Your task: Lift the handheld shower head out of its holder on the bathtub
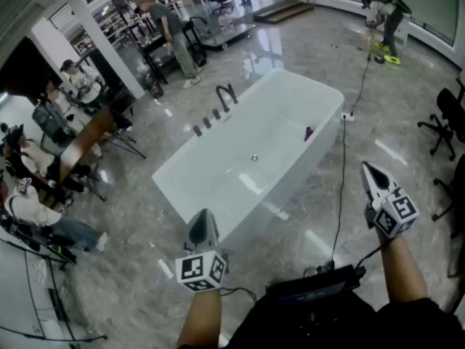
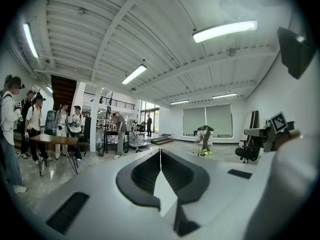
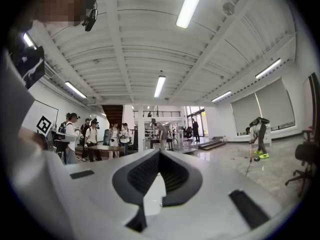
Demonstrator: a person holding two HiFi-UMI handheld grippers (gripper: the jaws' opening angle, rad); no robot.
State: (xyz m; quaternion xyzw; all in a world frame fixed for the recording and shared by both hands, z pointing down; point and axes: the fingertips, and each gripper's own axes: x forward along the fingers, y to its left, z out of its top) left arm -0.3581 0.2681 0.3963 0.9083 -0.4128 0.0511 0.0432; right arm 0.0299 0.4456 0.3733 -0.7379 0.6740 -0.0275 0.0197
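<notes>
Bathtub (image 1: 190,187), white and freestanding, stood on the glossy stone floor (image 1: 131,217) at the centre of the head view. A curved black spout (image 1: 227,95) rose from its far left rim, with a row of small black fittings (image 1: 207,122) just beside it on the same rim. The handheld shower head belonged among these, but at that size it could not be singled out from the knobs, nor its holder made out. A small magenta item (image 1: 308,132) lay inside the tub; its nature was not legible.

The left gripper (image 1: 205,213) was held level at the tub's near end, apart from it, jaws pressed together on nothing. The right gripper (image 1: 365,166) was off the tub's right side, well apart, jaws likewise together and empty. Neither gripper view showed the tub; each gripper's own body blocked the lower field. A black cable (image 1: 340,195) ran along the floor. Bystanders at a table (image 1: 80,147) were partly cut off at the left edge.
</notes>
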